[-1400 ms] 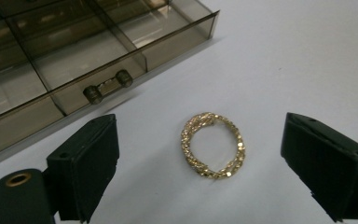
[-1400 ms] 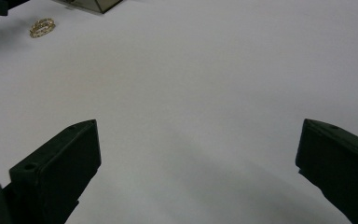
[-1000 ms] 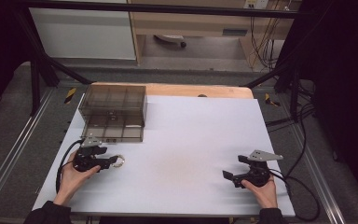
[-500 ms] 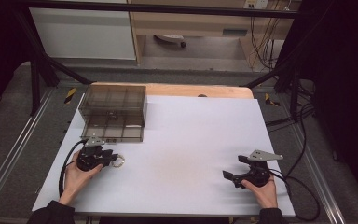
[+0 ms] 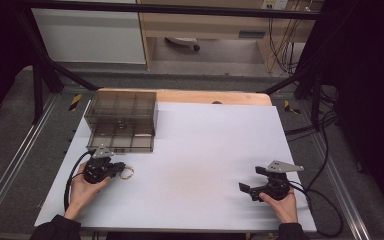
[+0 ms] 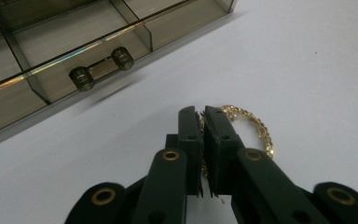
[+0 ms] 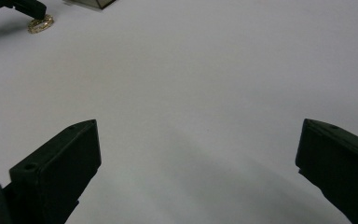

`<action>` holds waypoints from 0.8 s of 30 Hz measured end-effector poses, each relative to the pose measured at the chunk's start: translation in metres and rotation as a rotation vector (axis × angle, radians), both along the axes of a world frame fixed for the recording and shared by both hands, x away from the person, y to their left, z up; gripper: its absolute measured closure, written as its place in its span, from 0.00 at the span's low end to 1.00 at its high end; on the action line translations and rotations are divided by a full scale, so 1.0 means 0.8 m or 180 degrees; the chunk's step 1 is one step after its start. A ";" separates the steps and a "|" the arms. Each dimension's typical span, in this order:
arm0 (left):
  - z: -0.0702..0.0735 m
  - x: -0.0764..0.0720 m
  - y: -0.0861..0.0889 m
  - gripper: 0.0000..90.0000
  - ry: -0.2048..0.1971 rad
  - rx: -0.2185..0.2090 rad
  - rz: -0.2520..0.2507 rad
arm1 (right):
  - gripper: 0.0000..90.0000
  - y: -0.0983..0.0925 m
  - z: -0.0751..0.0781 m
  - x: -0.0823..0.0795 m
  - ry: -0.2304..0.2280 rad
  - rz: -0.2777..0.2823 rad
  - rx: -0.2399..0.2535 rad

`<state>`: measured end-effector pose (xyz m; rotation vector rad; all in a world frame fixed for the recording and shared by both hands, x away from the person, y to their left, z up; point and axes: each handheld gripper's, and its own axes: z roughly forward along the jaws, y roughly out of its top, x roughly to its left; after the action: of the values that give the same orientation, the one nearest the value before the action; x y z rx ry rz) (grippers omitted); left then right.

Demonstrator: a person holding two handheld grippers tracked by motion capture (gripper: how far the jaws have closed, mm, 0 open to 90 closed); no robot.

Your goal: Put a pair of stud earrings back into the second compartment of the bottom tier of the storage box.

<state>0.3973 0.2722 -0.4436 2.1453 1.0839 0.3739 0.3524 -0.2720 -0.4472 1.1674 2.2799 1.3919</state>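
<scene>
A small gold chain bracelet (image 5: 126, 173) lies on the white table top (image 5: 205, 145) at the front left, just before a smoky clear drawer box (image 5: 122, 120). My left gripper (image 5: 119, 170) is low on the table and shut on the near side of the bracelet (image 6: 256, 128), whose chain runs between the jaws of that gripper (image 6: 203, 114). The box's drawer handle (image 6: 101, 70) is a little beyond the jaw tips. My right gripper (image 5: 252, 180) rests at the front right, open wide (image 7: 198, 140) with nothing between its jaws. It sees the bracelet (image 7: 39, 23) far off.
The drawer box stands at the table's back left corner with its drawers closed. A wooden strip (image 5: 205, 96) runs along the table's far edge. Cables (image 5: 325, 220) trail from the right gripper off the right edge. Metal frame rails (image 5: 10, 170) flank the table.
The left hand has shifted very slightly at the bracelet. The right gripper has not moved.
</scene>
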 end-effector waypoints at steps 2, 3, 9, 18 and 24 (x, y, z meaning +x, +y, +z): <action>0.000 0.000 0.000 0.95 0.0001 -0.0002 0.0005 | 0.01 0.000 0.000 0.000 0.0001 -0.0001 0.0001; 0.000 0.000 0.000 0.96 0.0006 -0.0002 0.0006 | 0.01 -0.001 0.001 0.000 -0.0001 0.0001 0.0006; 0.004 -0.002 0.002 0.96 0.0010 -0.0084 0.0019 | 0.01 0.000 0.001 -0.001 0.0010 0.0000 0.0012; 0.015 -0.008 0.005 0.96 -0.0046 -0.0174 0.0034 | 0.01 0.000 0.001 -0.001 0.0008 0.0002 0.0013; 0.024 -0.013 0.005 0.96 -0.0065 -0.0170 0.0044 | 0.01 -0.001 0.001 -0.001 0.0006 -0.0002 0.0013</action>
<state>0.3869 0.2762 -0.4241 2.0839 1.0859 0.3684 0.3518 -0.2725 -0.4464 1.1710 2.2787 1.3967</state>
